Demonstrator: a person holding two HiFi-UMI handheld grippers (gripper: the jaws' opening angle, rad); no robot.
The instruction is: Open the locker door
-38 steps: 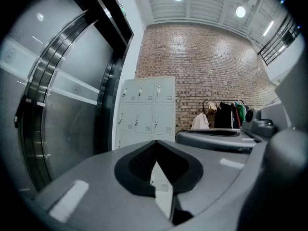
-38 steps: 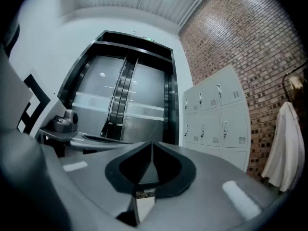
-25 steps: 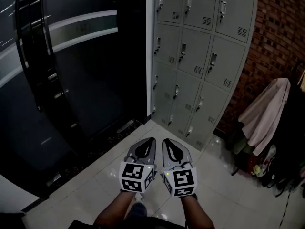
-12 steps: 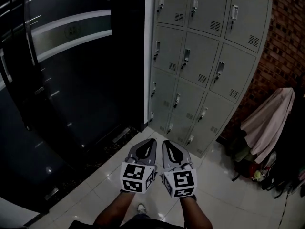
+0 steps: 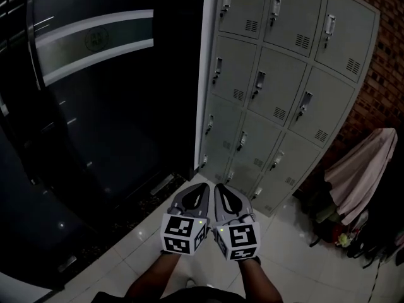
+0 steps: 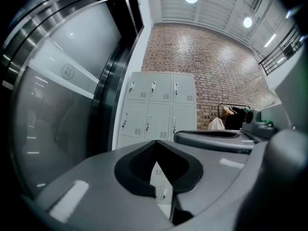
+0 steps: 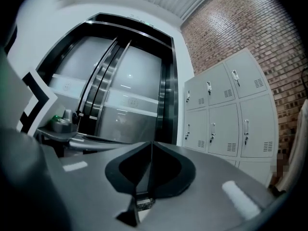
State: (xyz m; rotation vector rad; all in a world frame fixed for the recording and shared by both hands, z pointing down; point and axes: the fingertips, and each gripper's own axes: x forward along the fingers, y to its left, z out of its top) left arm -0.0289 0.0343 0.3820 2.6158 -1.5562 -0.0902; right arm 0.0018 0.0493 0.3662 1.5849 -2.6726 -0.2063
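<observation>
Found left gripper (image 5: 201, 185) and right gripper (image 5: 218, 187) clenched, nothing between jaws. Held side by side, well apart from lockers (image 5: 249, 145). Observed every door (image 5: 279, 84) shut.

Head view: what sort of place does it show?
Probably an indoor lobby or staff entrance area: a bank of grey metal lockers stands against a brick wall, beside a curved dark glass door, and clothes hang at the right.
</observation>
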